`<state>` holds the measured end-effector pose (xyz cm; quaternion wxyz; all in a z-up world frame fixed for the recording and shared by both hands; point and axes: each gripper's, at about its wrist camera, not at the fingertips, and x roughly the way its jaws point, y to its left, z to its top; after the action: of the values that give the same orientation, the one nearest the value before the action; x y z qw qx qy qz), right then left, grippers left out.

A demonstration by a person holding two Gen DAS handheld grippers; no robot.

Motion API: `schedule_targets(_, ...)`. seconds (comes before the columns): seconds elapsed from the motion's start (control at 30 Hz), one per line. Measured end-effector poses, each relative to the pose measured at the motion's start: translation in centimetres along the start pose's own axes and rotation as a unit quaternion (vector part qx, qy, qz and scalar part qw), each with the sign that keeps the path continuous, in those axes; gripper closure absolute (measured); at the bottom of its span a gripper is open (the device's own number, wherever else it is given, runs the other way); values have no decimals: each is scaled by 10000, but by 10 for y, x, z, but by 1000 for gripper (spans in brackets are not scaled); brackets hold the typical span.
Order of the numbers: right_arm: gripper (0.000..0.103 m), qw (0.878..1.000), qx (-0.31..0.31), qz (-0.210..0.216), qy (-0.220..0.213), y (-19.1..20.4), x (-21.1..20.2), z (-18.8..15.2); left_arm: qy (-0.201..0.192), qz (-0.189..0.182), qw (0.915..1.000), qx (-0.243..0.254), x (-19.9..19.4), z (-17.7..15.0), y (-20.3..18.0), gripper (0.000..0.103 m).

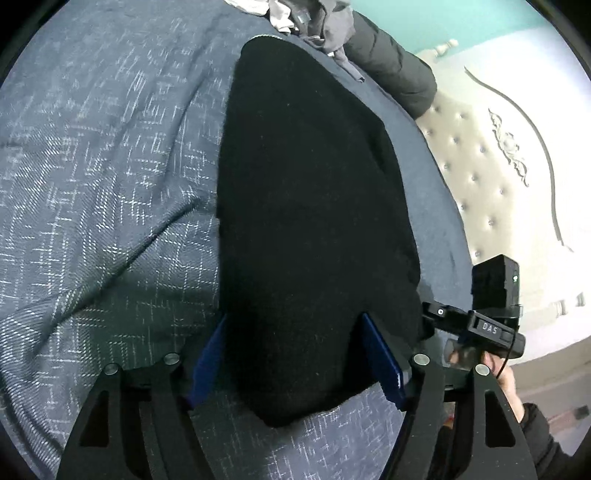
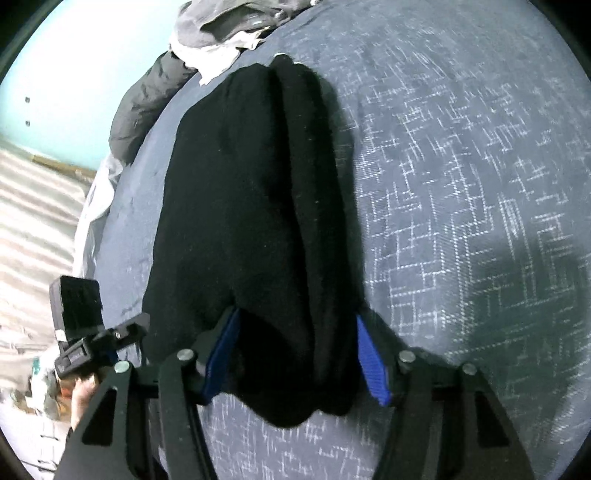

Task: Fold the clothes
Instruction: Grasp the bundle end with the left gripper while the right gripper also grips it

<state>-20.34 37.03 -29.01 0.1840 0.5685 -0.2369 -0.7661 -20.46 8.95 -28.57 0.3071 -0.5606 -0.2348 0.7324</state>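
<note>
left claw [image 1: 295, 365] and right claw [image 2: 295, 362] each straddle the black garment's [image 1: 314, 203] near end, blades wide, grip uncertain. garment lies lengthwise-folded on bed [image 1: 92, 166]. next: carry near end forward, halving it.

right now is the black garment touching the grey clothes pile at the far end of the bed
Apart. In the right wrist view a strip of blue bedspread shows between the black garment and the grey clothes pile.

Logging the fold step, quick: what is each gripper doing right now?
Left gripper: jaws wide, straddling the black garment; not clamped.
Right gripper: jaws wide around the same garment's near end; not clamped.
</note>
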Motion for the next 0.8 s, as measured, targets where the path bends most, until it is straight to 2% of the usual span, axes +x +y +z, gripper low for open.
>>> schedule_targets(0.1, 42, 9996, -162, -214, -21, 9, 4, 3, -28, -54, 10000, -8, 4, 2, 0, 27)
schedule_targets(0.17, 47, 9996, -194, -190, -32, 10, 4, 4, -53, -92, 9999, -9, 5, 3, -1, 27)
schedule_targets(0.23, 64, 9996, -220, -154, -54, 11, 3, 5, -80, -124, 9999, -22, 5, 3, -2, 28)
schedule_targets(0.3, 74, 9993, -311, -175, -104, 13, -1, 4, -94, -92, 9999, 39, 1, 2, -7, 31)
schedule_targets(0.33, 75, 9990, -391, -191, -134, 16, -3, 4, -105, -59, 9999, 98, -1, 1, -11, 32)
schedule_targets(0.43, 74, 9990, -413, -154, -112, 13, -2, 5, -136, -14, 9997, 199, -9, 4, -19, 34)
schedule_targets(0.53, 63, 9998, -206, 4, -20, 2, 4, 7, -111, -19, 9998, 181, -8, 5, -21, 34)
schedule_targets(0.63, 60, 9999, -140, 11, -2, 2, 8, 9, -88, -40, 9999, 135, -6, 6, -20, 33)
schedule_targets(0.77, 59, 9998, -188, -50, -25, 7, 13, 11, -113, -2, 9998, 187, -4, 13, -18, 32)
schedule_targets(0.8, 62, 9997, -225, -73, -46, 9, 12, 10, -122, 8, 9997, 199, -3, 15, -19, 32)
